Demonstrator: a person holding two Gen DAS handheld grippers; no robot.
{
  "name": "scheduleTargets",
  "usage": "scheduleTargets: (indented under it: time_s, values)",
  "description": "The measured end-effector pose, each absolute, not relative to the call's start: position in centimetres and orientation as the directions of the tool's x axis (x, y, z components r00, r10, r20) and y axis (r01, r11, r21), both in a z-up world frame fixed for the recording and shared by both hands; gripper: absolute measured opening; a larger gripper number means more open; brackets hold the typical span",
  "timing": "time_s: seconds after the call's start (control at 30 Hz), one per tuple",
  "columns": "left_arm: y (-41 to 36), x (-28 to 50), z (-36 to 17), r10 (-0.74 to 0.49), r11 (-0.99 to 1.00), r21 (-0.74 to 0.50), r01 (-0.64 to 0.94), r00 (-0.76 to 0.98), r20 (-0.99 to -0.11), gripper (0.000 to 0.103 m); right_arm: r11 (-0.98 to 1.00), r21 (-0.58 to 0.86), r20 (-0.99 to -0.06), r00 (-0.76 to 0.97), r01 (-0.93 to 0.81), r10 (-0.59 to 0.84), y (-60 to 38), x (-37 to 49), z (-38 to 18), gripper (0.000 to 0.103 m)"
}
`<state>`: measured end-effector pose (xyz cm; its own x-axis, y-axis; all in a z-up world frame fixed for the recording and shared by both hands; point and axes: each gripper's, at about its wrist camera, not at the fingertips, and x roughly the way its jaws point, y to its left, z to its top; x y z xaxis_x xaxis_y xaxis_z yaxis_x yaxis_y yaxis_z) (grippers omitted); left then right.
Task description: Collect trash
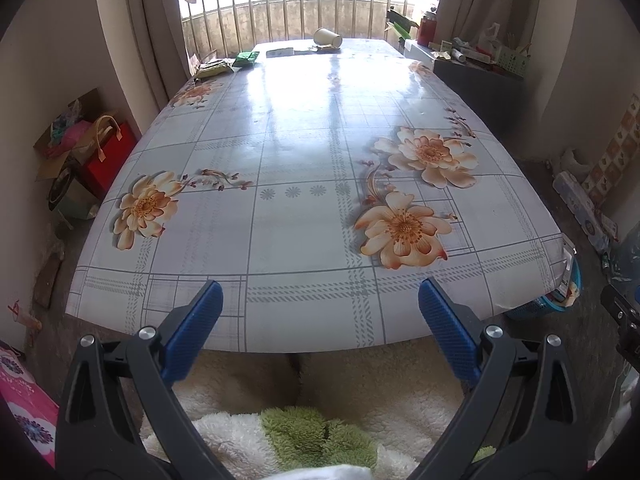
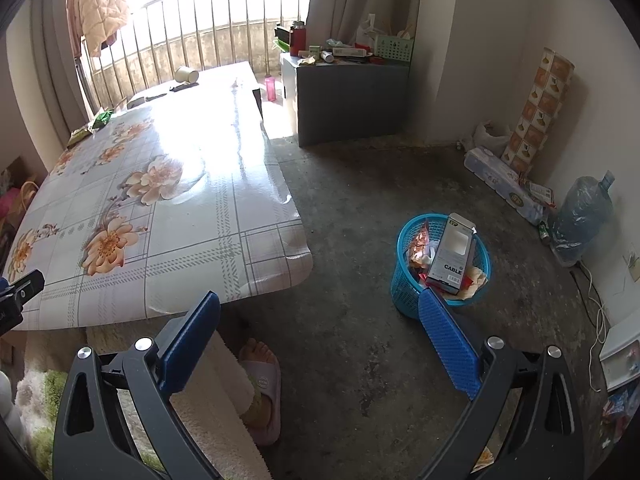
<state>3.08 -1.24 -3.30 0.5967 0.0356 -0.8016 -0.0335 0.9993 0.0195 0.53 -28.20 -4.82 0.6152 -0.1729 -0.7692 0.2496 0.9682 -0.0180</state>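
Observation:
My left gripper (image 1: 320,300) is open and empty at the near edge of the flowered table (image 1: 304,152). At the table's far end lie a tipped paper cup (image 1: 328,37), green wrappers (image 1: 246,58) and flat packets (image 1: 280,52). My right gripper (image 2: 320,312) is open and empty over the floor, right of the table. A blue trash basket (image 2: 404,288) stands on the floor by its right finger, holding a white "CABLE" box (image 2: 450,256) and wrappers. The cup (image 2: 186,74) and green wrappers (image 2: 102,117) also show in the right wrist view.
A grey cabinet (image 2: 344,96) with clutter stands at the far right. A water jug (image 2: 580,216) and rolled packages (image 2: 504,180) line the right wall. Bags and boxes (image 1: 100,148) sit left of the table. A person's slippered foot (image 2: 260,376) is near the table corner.

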Motion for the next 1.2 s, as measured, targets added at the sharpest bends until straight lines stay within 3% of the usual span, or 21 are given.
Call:
scheduleTargets:
  time_s: [1.2]
  values:
    - [-4.2,3.9,-2.4,-0.038,0.999,-0.006,0.054,0.612,-0.79,0.094,0.967,-0.021,-0.769,0.613,0.255,-0.178,-28.6,0.6,-4.5,0.097]
